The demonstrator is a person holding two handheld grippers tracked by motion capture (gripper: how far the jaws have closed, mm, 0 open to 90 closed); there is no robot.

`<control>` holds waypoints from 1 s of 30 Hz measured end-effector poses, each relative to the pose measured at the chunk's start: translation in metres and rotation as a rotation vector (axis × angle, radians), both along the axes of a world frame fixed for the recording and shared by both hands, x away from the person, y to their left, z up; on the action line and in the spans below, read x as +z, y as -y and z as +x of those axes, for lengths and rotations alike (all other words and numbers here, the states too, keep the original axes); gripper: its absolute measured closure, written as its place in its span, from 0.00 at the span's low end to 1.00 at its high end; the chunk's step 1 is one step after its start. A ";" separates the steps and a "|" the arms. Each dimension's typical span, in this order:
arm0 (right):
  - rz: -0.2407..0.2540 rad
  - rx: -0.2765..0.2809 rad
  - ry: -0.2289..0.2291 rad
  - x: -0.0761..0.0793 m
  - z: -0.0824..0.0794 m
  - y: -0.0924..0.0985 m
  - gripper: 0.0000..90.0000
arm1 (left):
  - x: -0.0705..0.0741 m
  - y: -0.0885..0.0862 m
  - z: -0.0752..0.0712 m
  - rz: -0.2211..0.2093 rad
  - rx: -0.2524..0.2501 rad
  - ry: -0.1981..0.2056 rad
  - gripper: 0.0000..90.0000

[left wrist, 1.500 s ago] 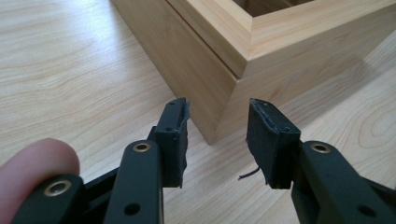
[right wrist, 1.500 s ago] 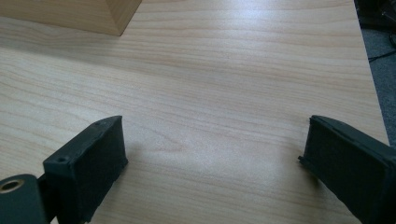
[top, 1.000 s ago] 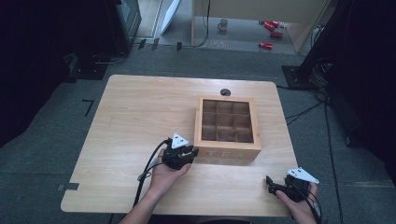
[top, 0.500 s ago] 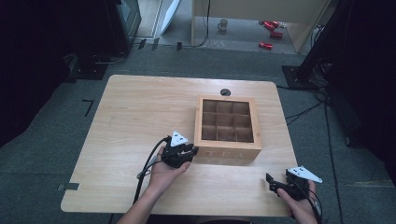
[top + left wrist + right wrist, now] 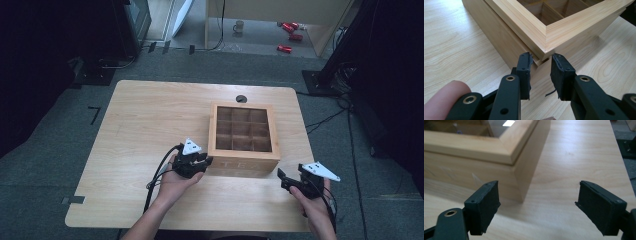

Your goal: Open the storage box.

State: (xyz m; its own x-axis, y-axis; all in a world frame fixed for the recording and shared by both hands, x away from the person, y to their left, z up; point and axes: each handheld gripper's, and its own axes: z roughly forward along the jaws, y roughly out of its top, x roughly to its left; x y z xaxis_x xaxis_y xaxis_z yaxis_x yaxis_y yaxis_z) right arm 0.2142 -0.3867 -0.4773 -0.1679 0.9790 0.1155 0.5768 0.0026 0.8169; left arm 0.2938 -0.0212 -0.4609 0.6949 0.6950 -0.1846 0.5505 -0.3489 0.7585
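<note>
A wooden box (image 5: 243,141) with a windowed lid over a grid of compartments sits on the table (image 5: 150,125). The left gripper (image 5: 200,162) is right at the box's near left corner. In the left gripper view its jaws are drawn nearly together, and the lid's corner (image 5: 543,53) lies just past the pad tips; I can't tell whether they pinch it. The right gripper (image 5: 281,177) is held off the box's near right corner, near it but apart. Its jaws gape wide with nothing between them, though they have just been closing a little. From that gripper the box corner (image 5: 517,180) lies ahead, nearer one pad.
</note>
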 end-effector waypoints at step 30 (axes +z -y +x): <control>-0.003 0.057 0.100 0.017 0.029 -0.023 0.27 | -0.005 -0.010 -0.008 0.038 0.001 0.019 0.40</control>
